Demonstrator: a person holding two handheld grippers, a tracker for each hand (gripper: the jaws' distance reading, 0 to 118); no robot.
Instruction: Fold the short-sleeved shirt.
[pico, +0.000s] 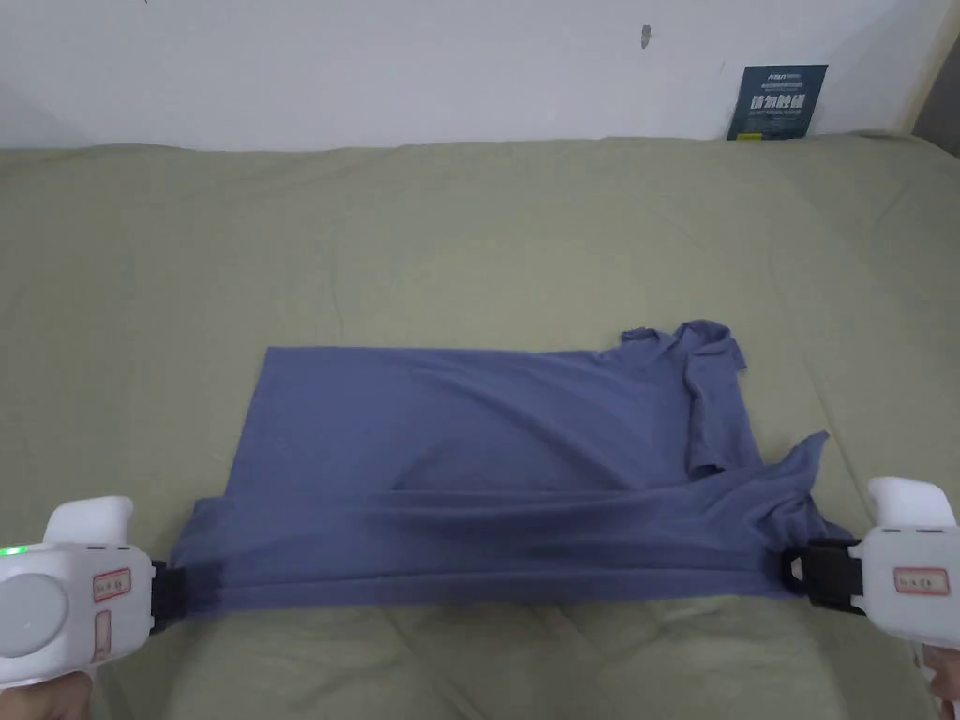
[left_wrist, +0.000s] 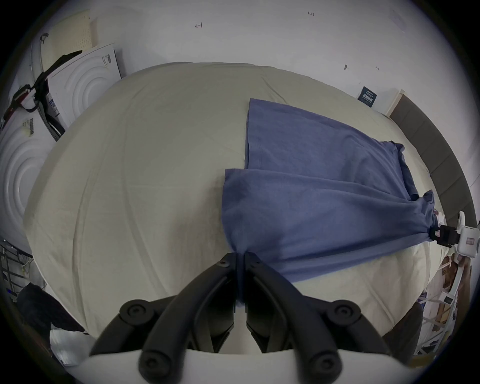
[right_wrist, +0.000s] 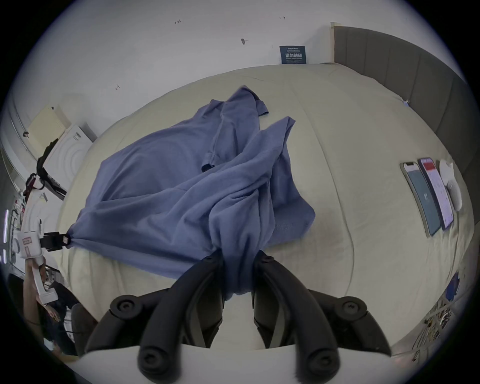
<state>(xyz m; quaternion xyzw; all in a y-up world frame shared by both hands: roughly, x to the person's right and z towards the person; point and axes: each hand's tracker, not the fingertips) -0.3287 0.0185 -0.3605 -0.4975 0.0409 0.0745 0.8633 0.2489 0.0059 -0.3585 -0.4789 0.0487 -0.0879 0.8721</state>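
A blue short-sleeved shirt (pico: 487, 450) lies sideways on the beige bed sheet (pico: 469, 244), its hem end at the left and its collar and sleeves at the right. Its near edge is lifted and stretched taut between my two grippers. My left gripper (pico: 173, 589) is shut on the shirt's near left corner (left_wrist: 240, 253). My right gripper (pico: 797, 567) is shut on a bunch of cloth (right_wrist: 237, 259) at the near right, by the sleeve. The far half of the shirt (left_wrist: 311, 135) rests flat on the bed, with one sleeve (pico: 712, 394) folded over it.
A dark sign (pico: 776, 101) leans against the white wall behind the bed. Two phones (right_wrist: 428, 194) and a white object lie on the sheet to the right. A grey headboard (right_wrist: 415, 78) runs along the right side. White appliances (left_wrist: 85, 80) stand to the left.
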